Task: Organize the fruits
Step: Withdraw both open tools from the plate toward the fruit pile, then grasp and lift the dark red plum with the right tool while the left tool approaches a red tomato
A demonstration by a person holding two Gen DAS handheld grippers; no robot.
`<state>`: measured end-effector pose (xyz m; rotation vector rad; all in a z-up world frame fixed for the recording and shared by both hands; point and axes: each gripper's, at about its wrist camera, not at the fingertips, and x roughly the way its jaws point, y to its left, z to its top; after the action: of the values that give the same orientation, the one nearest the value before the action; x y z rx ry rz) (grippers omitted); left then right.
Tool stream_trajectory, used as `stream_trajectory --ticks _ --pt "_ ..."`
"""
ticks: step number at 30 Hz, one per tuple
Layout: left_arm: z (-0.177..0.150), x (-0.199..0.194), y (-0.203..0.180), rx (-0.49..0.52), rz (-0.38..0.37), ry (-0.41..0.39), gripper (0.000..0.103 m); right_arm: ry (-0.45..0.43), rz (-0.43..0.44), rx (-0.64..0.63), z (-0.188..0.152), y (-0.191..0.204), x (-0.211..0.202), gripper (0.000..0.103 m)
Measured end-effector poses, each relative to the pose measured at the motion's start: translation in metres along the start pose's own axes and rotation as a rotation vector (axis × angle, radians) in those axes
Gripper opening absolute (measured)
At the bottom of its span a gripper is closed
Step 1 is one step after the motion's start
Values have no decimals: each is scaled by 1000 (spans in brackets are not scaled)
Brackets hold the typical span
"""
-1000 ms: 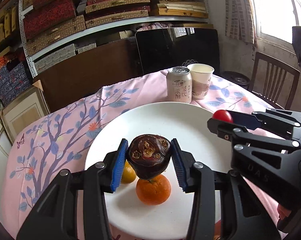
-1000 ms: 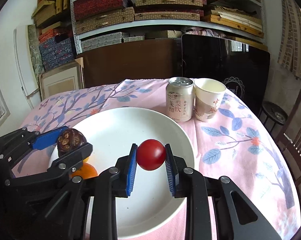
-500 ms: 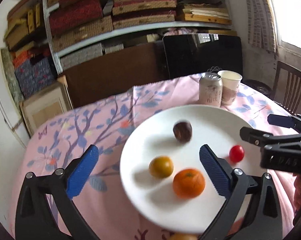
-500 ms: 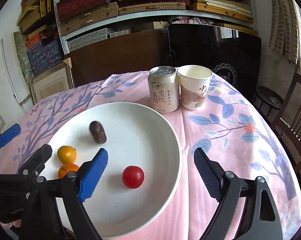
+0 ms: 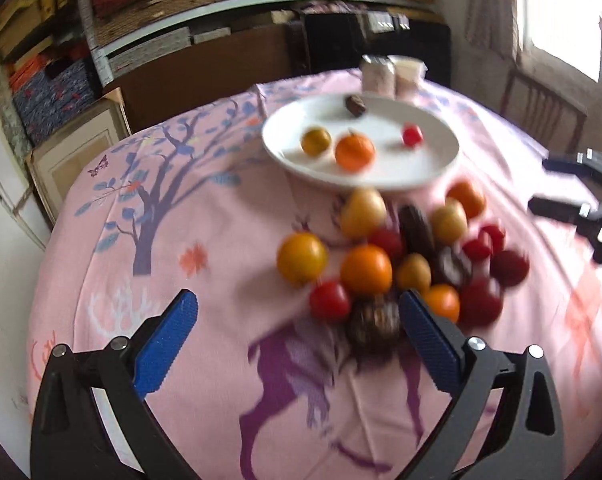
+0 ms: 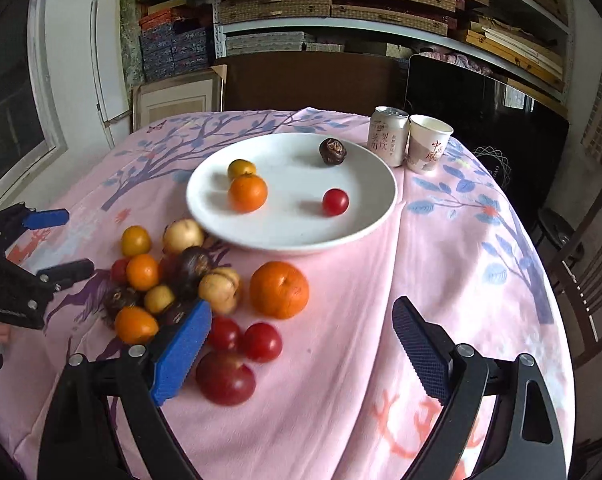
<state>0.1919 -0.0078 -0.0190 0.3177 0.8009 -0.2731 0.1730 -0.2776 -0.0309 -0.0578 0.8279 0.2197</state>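
Observation:
A white plate (image 6: 293, 236) on the pink cloth holds a dark brown fruit (image 6: 332, 151), a red tomato (image 6: 335, 201), an orange (image 6: 247, 192) and a small yellow fruit (image 6: 241, 168). Several loose fruits (image 6: 173, 276) lie piled in front of the plate, with a big orange (image 6: 279, 289) and red tomatoes (image 6: 261, 342) nearer me. My right gripper (image 6: 301, 312) hangs open over the cloth just right of the pile, holding nothing. My left gripper (image 5: 297, 312) is open above the pile's near edge (image 5: 375, 320), its pads touching no fruit. The left wrist view is blurred.
A drink can (image 6: 388, 136) and a paper cup (image 6: 427, 144) stand behind the plate. A wooden chair (image 6: 589, 260) is off the table's right side. Shelves with boxes (image 6: 341, 4) fill the back wall. The cloth drops away at the round table's edges.
Both grippers opened: the left let go of the dark brown fruit, the right of the red tomato, both now on the plate. Both then drew back from the plate to the loose pile.

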Motion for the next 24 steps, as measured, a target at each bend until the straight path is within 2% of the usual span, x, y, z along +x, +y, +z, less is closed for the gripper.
stream_trajectory --ticks 2,4,7,12,15,17,18,19,20,21,22,24 --pt "-14 6 -13 72 68 9 99 38 -50 -16 -10 8 3 92" --pt "-16 16 -21 110 92 22 99 64 -57 -58 -16 16 9 88" --pt "-12 22 -25 118 29 20 99 75 -30 -62 -23 24 15 84" --pt "-15 34 -33 173 20 77 99 86 6 -61 -28 32 16 82" --pt "-13 37 -36 190 34 36 99 105 52 -31 -33 36 25 76" --pt "-10 40 -34 173 37 30 99 84 53 -2 -34 35 25 68" --pt "-10 41 -32 162 30 29 99 85 81 21 -35 34 25 63" --pt "-10 42 -31 152 19 24 99 90 115 52 -35 33 25 50" --pt "-9 42 -29 150 3 16 92 95 148 78 -36 32 24 40" --pt "-10 41 -29 149 -44 10 69 95 135 83 -37 34 23 40" --pt "-9 40 -29 139 -102 9 64 90 124 72 -37 37 22 40" --pt "-9 40 -33 147 -87 5 64 86 113 76 -39 39 20 40"
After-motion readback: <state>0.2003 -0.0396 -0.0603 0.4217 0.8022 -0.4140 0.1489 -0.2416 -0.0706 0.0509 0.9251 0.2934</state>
